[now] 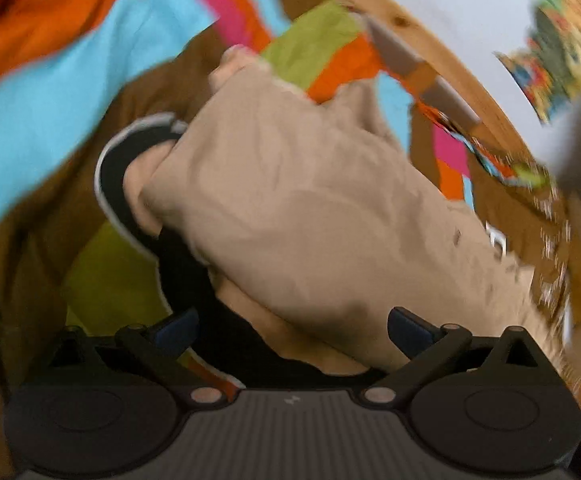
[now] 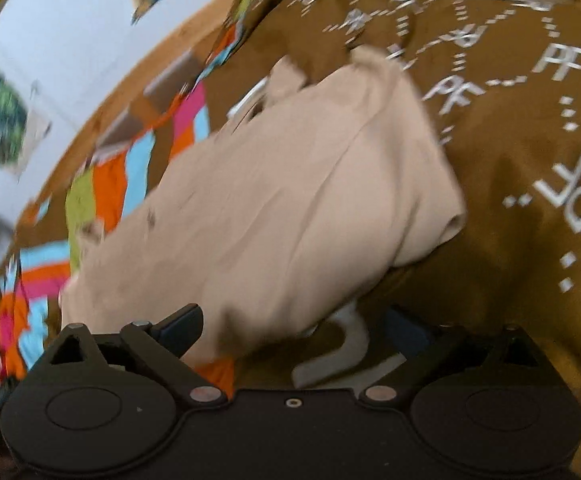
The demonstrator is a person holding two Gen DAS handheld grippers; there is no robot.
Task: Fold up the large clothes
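Left gripper (image 1: 292, 330), right gripper (image 2: 292, 330) spread; one beige garment (image 2: 290, 200).

Black tongs (image 1: 292, 330), seemingly blue-padded fingers (image 1: 408, 330), ribbed grey housing.

The left black two-finger tool (image 1: 292, 330) has its jaws spread wide, the blue-padded fingertips (image 1: 408, 330) well apart at either side of its view. The right black two-finger tool (image 2: 294, 330) is likewise spread, one fingertip (image 2: 180, 330) plainly seen, the other partly hidden. Both views are blurred and tilted. No hand or sleeve shows in either view.
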